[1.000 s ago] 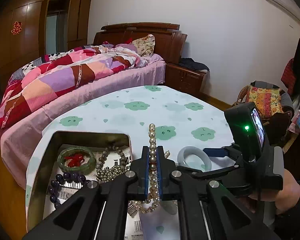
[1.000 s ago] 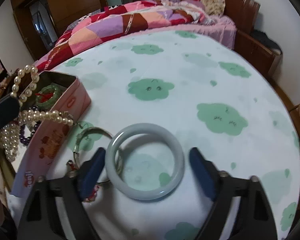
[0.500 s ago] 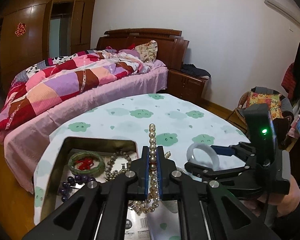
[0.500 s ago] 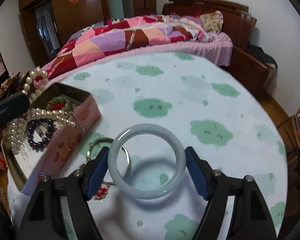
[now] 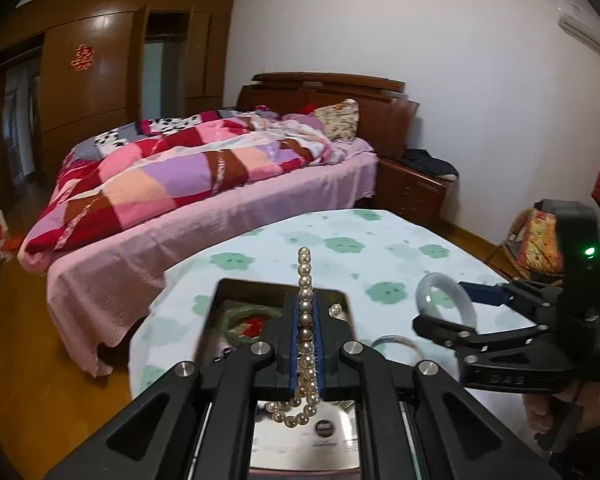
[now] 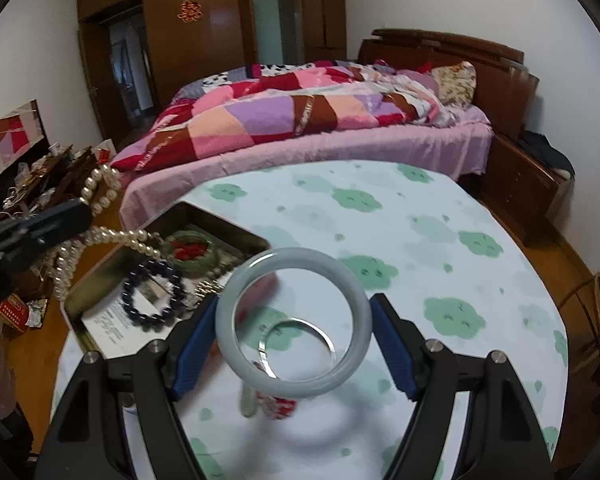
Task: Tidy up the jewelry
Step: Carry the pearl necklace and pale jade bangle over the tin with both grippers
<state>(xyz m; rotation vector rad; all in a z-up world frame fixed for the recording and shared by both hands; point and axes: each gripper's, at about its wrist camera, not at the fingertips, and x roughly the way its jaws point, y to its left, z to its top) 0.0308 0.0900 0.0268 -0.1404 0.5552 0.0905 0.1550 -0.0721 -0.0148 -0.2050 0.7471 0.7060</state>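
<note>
My left gripper [image 5: 305,334] is shut on a pearl necklace [image 5: 305,308], held above the open metal tin [image 5: 236,286]; the pearls [image 6: 100,236] hang over the tin [image 6: 80,304] in the right wrist view. My right gripper [image 6: 293,340] is shut on a pale jade bangle [image 6: 292,390] and holds it lifted above the table; it also shows in the left wrist view [image 5: 446,294]. The tin holds a green bangle with red thread [image 6: 188,248] and a dark bead bracelet [image 6: 152,300]. A silver bangle [image 6: 300,340] lies on the cloth under the jade bangle.
The round table [image 6: 420,240] has a white cloth with green cloud prints. A small red charm [image 6: 276,404] lies by the silver bangle. A bed with a patchwork quilt [image 6: 300,112] stands behind the table. Clutter sits on the floor at left [image 6: 40,176].
My right gripper closed on the jade bangle and lifted it off the table. Both grippers rose, the left one still holding the pearls over the tin.
</note>
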